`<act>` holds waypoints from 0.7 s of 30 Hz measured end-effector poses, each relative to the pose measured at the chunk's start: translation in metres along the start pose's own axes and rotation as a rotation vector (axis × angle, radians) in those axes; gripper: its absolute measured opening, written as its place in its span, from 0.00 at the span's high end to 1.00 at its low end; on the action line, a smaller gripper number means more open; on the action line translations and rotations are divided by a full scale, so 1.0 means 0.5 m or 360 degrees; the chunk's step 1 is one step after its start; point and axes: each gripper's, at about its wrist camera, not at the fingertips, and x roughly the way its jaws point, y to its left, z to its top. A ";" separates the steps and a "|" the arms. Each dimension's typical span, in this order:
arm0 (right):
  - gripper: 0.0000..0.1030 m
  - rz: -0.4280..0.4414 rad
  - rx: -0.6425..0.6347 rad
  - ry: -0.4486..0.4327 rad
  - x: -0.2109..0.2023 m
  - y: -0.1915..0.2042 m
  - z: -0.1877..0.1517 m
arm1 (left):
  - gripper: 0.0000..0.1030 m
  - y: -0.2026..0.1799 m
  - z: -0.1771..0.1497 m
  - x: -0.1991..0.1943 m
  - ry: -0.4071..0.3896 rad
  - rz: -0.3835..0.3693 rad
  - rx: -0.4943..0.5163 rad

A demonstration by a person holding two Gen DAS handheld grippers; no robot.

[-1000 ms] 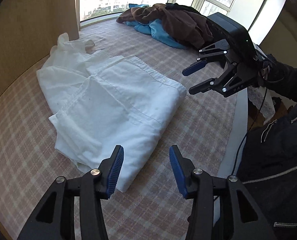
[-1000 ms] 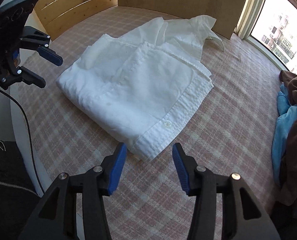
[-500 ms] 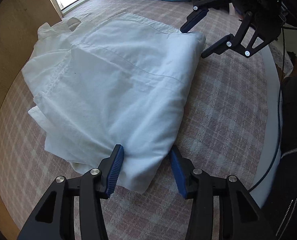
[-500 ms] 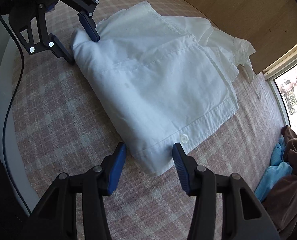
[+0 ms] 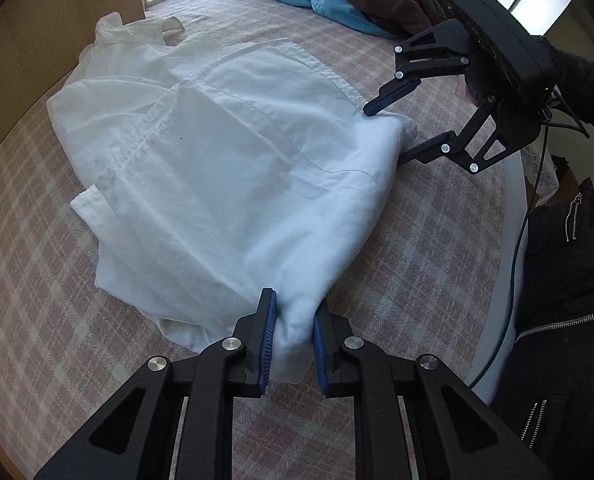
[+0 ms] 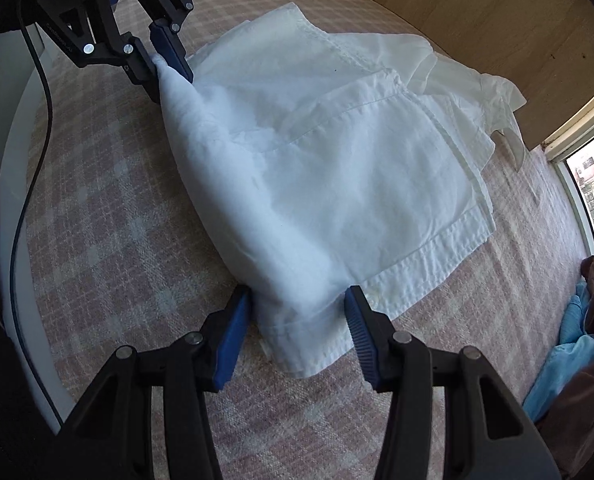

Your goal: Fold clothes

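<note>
Along the near folded edge of the shirt [image 5: 233, 168], your left tool [image 5: 291, 340] pinches one corner; your right tool [image 6: 297, 320] straddles the other, jaws spread

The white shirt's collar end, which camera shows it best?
The right wrist view: the collar of the white shirt lies unobstructed beside the wooden panel. The left wrist view shows it too, but farther off and bunched up.
</note>
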 end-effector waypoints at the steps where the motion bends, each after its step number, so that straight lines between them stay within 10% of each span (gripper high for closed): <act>1: 0.57 0.0029 0.0047 0.0003 -0.003 -0.008 -0.001 | 0.88 0.001 0.002 -0.005 -0.0012 -0.0001 -0.0009; 6: 0.90 0.0112 0.0202 -0.0066 -0.055 -0.047 0.007 | 0.92 -0.013 0.012 -0.052 -0.0092 0.0026 -0.0028; 21: 0.93 0.0253 0.0119 -0.0010 -0.258 0.064 -0.050 | 0.92 -0.208 -0.067 -0.184 -0.0119 -0.0012 0.0078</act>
